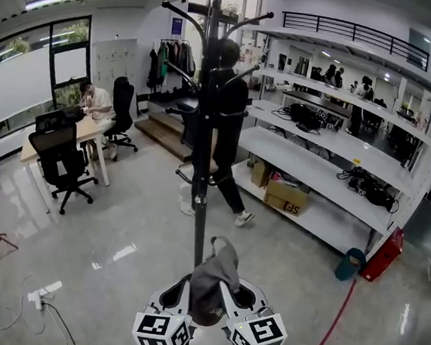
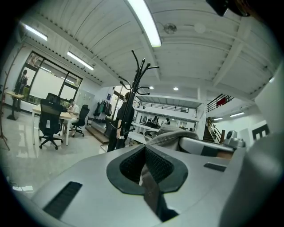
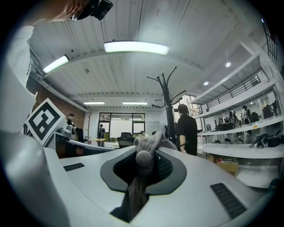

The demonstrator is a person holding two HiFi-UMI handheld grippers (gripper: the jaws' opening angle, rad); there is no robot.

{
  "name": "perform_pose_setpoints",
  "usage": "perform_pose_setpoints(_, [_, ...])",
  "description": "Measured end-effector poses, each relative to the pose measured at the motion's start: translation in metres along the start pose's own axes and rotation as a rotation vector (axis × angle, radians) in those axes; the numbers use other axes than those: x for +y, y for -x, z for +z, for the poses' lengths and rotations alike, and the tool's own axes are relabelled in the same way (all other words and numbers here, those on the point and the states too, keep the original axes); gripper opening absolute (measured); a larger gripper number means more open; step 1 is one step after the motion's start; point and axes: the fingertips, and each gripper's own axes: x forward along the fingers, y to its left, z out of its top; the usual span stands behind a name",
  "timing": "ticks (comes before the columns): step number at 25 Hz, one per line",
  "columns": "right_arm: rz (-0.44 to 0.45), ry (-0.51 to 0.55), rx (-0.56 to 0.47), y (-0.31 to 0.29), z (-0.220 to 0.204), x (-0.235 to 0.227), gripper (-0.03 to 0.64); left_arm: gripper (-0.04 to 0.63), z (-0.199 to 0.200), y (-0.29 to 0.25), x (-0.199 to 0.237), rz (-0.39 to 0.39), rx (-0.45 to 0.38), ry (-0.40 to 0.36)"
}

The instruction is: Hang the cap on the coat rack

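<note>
A grey cap (image 1: pixel 214 276) hangs low in front of me, held between both grippers. In the head view my left gripper (image 1: pixel 186 292) and right gripper (image 1: pixel 231 295) sit side by side at the bottom edge, just before the foot of the black coat rack (image 1: pixel 206 137). In the left gripper view my left gripper (image 2: pixel 144 155) is shut on a thin strip of the cap (image 2: pixel 170 137), with the coat rack (image 2: pixel 132 99) ahead. In the right gripper view my right gripper (image 3: pixel 144 160) is shut on bunched fabric of the cap (image 3: pixel 147 144), and the coat rack (image 3: pixel 167 104) rises beyond it.
A person in black (image 1: pixel 226 120) walks just behind the rack. White shelving (image 1: pixel 332 145) with gear and cardboard boxes (image 1: pixel 285 197) runs along the right. A desk with a seated person and office chairs (image 1: pixel 63 159) is at the left. A power strip (image 1: pixel 40 295) lies on the floor.
</note>
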Motion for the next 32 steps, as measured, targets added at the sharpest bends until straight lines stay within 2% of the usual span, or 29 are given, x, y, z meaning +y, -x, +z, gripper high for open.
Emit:
perform_pose_setpoints(16, [-0.024,0.015,-0.038,-0.068,0.018,-0.025,0.044,0.0,0.028,-0.048,0.049,0.01,-0.017,0.009])
perform_pose_setpoints(32, [-0.007,0.039,-0.052,-0.127,0.028,-0.044,0.044,0.0,0.057,-0.105,0.084,-0.005,-0.052,0.008])
